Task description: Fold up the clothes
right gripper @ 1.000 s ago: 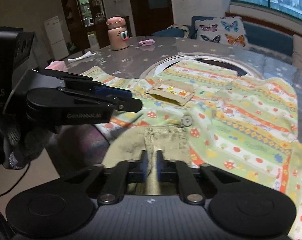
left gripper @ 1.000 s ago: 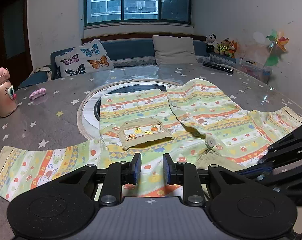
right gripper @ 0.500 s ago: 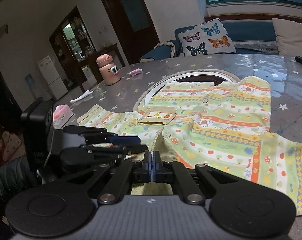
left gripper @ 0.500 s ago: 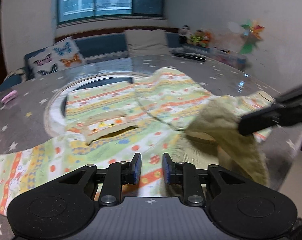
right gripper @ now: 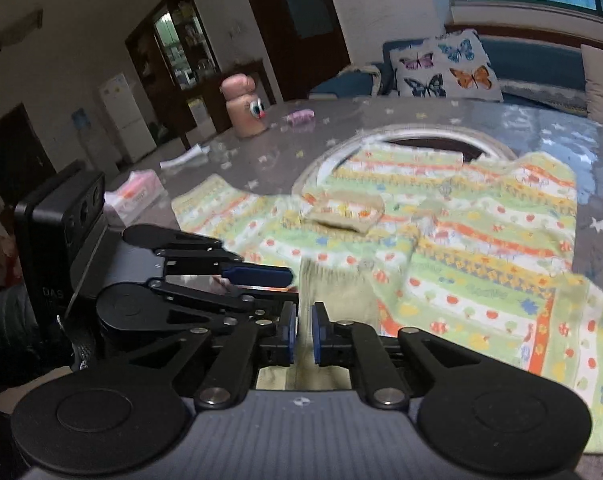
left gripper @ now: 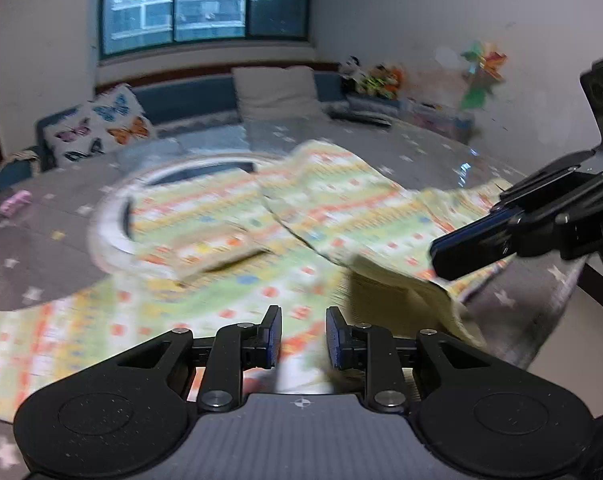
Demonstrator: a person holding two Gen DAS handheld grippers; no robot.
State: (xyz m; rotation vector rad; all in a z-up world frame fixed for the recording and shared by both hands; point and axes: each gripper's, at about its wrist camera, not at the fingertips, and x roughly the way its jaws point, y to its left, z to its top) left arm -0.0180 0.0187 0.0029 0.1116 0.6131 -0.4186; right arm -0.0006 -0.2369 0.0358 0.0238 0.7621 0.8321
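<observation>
Right tool (right gripper: pixel 304 334) clamped on shirt (right gripper: pixel 453 248) hem, jaws just easing apart; left tool (left gripper: pixel 303 337) apart, nothing gripped, above counter (left gripper: pixel 41 248).

— What do we count on the bench (right gripper: pixel 381 120)?
— One striped garment (right gripper: pixel 481 264). Beyond it, one pink bottle (right gripper: pixel 245 106) and one small pink thing (right gripper: pixel 300 116). Left of the garment, one tissue pack (right gripper: pixel 135 196).
— And tools?
— We count two: left tool (left gripper: pixel 303 336), right tool (right gripper: pixel 304 332).
— Cushions behind the bench?
— One butterfly cushion (right gripper: pixel 445 66), one plain cushion (left gripper: pixel 277 92).
</observation>
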